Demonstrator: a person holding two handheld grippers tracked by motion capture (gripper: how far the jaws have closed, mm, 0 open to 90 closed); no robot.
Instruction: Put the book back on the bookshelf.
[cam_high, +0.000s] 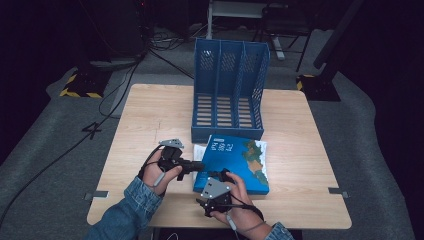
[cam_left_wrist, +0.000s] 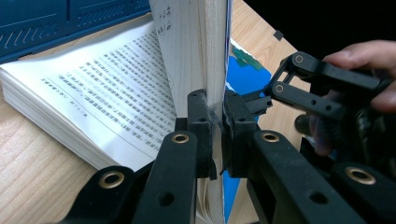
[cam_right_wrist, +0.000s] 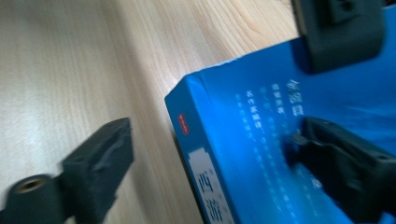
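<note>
Blue book (cam_high: 235, 162) lies near the file rack (cam_high: 230, 90); left gripper (cam_left_wrist: 215, 135) clenches a sheaf of its pages, right gripper (cam_right_wrist: 210, 154) released, jaws apart. Those thin pages could tear or slip if pulled sideways.

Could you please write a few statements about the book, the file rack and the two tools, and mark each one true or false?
1. The left tool is shut on a wad of the book's pages and its cover. True.
2. The blue file rack holds several books. False: its compartments look empty.
3. The right tool is clamped shut on the book's spine. False: its jaws stand apart, one over the bare table, one over the blue cover.
4. The book lies on the table just in front of the file rack. True.
5. The book is fully closed. False: the left gripper view shows printed pages lying open beside the lifted wad.
</note>
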